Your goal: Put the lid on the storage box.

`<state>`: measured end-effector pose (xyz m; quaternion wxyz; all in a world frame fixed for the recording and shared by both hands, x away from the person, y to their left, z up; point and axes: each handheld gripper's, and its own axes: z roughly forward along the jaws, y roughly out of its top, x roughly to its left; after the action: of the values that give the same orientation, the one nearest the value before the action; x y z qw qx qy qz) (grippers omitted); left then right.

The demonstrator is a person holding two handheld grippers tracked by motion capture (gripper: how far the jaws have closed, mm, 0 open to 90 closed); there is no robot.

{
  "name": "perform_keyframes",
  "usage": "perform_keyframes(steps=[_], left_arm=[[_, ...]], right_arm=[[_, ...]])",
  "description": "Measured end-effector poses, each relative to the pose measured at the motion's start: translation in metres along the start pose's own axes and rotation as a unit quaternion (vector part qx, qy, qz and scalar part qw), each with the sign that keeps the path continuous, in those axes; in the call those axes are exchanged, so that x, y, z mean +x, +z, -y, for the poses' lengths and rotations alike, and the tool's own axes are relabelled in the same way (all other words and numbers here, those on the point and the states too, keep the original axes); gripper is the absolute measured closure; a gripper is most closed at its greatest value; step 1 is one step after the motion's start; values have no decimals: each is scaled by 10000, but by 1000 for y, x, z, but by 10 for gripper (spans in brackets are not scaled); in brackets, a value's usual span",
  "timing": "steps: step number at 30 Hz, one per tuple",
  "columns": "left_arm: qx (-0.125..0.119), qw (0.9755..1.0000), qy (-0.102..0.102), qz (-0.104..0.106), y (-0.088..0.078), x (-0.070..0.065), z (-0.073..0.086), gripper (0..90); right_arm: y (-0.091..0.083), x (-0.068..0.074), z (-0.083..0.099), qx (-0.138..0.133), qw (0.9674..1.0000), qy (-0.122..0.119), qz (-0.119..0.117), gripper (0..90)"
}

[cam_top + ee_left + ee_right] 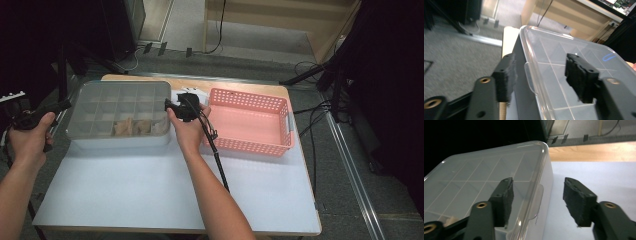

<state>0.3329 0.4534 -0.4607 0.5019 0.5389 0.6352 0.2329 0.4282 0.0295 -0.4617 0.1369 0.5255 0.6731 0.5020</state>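
Observation:
A clear plastic box (pixel 120 112) with a shut lid and a grid of compartments stands at the back left of the white table (pixel 150 190); tan pieces (pixel 131 126) lie in its near compartments. My left gripper (pixel 65 104) is at the box's left end. In the left gripper view its jaws (pixel 541 75) stand open astride the lid's edge tab (pixel 530 77), with the pads off it. My right gripper (pixel 170 106) is at the box's right end, open (pixel 537 195) around that side's lid tab (pixel 536 202), also without touching it.
A pink slotted basket (pixel 250 122) stands just right of the box, close to my right hand. A small white object (pixel 192 92) lies behind the two. Cables and stand legs run over the grey floor beyond the table's far edge.

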Motion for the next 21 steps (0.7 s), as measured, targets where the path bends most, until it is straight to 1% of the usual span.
perform_keyframes(steps=[1,2,3,4,5,6,7,8,9,10,11,12,13,14,15,16,18,21], left_arm=[[20,9999,106,-36,-3,-3,2,341],[72,9997,211,-109,-5,-7,3,263],[58,9995,278,-168,-8,-10,5,192],[47,9993,324,-203,-12,-13,7,141],[58,9990,383,-239,-16,-15,9,113],[13,9987,424,-270,-19,-18,11,74],[-2,9987,439,-255,-23,-20,12,38],[-32,9984,496,-265,-29,-23,15,23],[-32,9984,496,-265,-29,-23,15,20],[-70,9983,509,-267,-32,-24,17,20],[-96,9983,522,-251,-35,-26,19,16],[-121,9973,653,-304,-42,-32,25,16],[-121,9973,653,-304,-42,-32,25,16],[-137,9969,702,-333,-45,-35,29,16],[-205,9957,844,-332,-52,-41,36,16],[-265,9949,917,-314,-56,-44,40,16],[-370,9948,919,-251,-63,-48,47,16],[-372,9946,941,-225,-69,-54,57,16]], right_arm=[[-2,1,0,-11,10000,-43,3,381],[-4,3,1,-14,10000,-94,7,355],[-6,4,1,0,9999,-166,32,315],[-8,5,2,-15,9997,-217,68,268],[-10,7,2,1,9996,-276,104,216],[-11,8,3,40,9993,-330,140,155],[-13,9,4,85,9992,-358,187,144],[-15,9,5,70,9990,-404,184,144],[-15,9,5,70,9990,-404,184,144],[-19,9,7,40,9986,-482,224,139],[-21,9,8,48,9983,-495,295,139],[-26,7,10,29,9986,-460,277,138],[-26,7,10,29,9986,-460,277,138],[-33,3,12,-12,9988,-422,248,139],[-36,0,14,-51,9988,-440,196,139],[-40,-1,15,-45,9988,-469,160,139],[-47,-3,18,-66,9985,-519,165,139],[-58,-6,23,-108,9980,-616,119,143]])
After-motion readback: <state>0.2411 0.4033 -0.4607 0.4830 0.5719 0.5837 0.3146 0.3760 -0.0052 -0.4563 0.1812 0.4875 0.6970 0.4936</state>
